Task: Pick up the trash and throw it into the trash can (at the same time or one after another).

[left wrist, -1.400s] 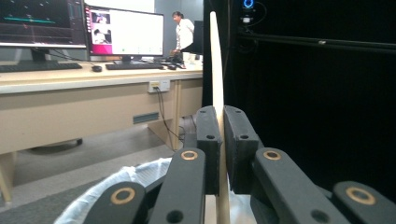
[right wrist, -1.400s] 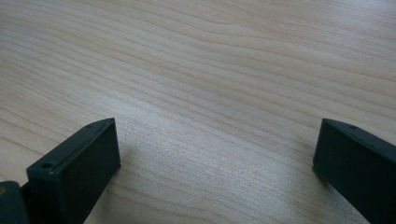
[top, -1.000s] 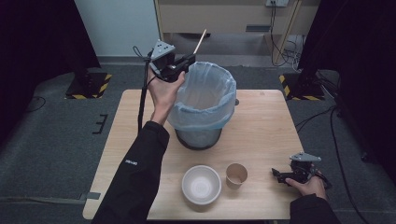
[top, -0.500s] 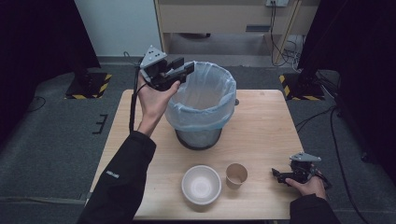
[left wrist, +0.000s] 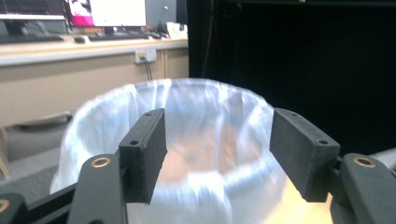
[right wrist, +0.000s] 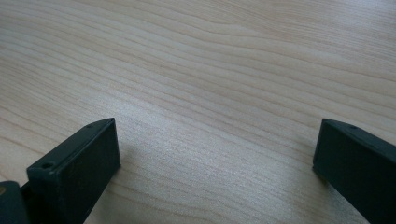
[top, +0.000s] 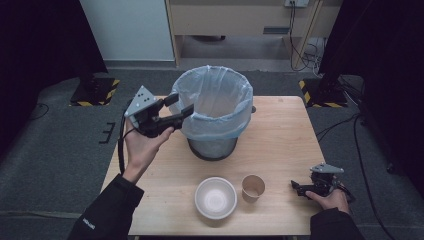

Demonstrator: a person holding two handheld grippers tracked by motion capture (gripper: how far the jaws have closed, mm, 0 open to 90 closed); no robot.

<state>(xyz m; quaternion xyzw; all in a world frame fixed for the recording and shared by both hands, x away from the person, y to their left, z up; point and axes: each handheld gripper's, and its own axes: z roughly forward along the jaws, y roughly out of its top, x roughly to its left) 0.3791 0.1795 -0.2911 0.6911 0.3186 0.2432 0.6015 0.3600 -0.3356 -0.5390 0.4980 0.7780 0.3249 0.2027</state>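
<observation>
Holding nothing, jaws spread, left gripper (top: 177,107) beside rim of blue-bagged round waste bin (top: 215,107) at table's far middle; right gripper (top: 300,188) gaping on pale wooden table (top: 280,145); better kept clear of thin liner, lowering gently toward white paper bowl (top: 215,198).

No text, label or number can be read on anything in these views.

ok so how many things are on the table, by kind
bin lined with a pale blue bag: 1
white bowl: 1
paper cup: 1
total: 3
</observation>
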